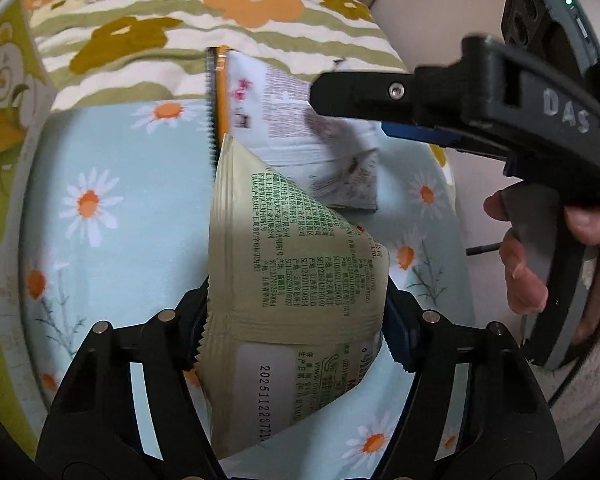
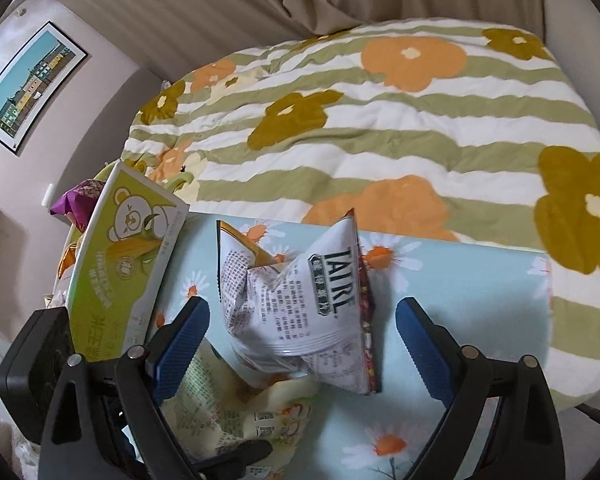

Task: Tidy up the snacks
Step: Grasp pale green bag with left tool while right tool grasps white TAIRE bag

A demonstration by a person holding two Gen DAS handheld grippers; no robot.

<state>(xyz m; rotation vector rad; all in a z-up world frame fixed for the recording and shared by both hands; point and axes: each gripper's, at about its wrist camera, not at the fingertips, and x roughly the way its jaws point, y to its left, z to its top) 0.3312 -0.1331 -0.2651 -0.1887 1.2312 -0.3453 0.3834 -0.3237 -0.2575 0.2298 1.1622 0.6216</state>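
Observation:
A beige-green snack packet with green print stands on the light-blue daisy-print surface. My left gripper is shut on it, its pads pressing the packet's two sides. The same packet lies crumpled low in the right wrist view. Just behind it stands a white snack packet with black lettering, also seen in the left wrist view. My right gripper is open, its blue pads wide on either side of the white packet with gaps showing. One of its fingers hangs over that packet.
A green-and-white carton with a bear picture stands at the surface's left edge. A purple packet lies behind it. A quilt with green stripes and orange flowers lies beyond the surface. A person's hand grips the right gripper's handle.

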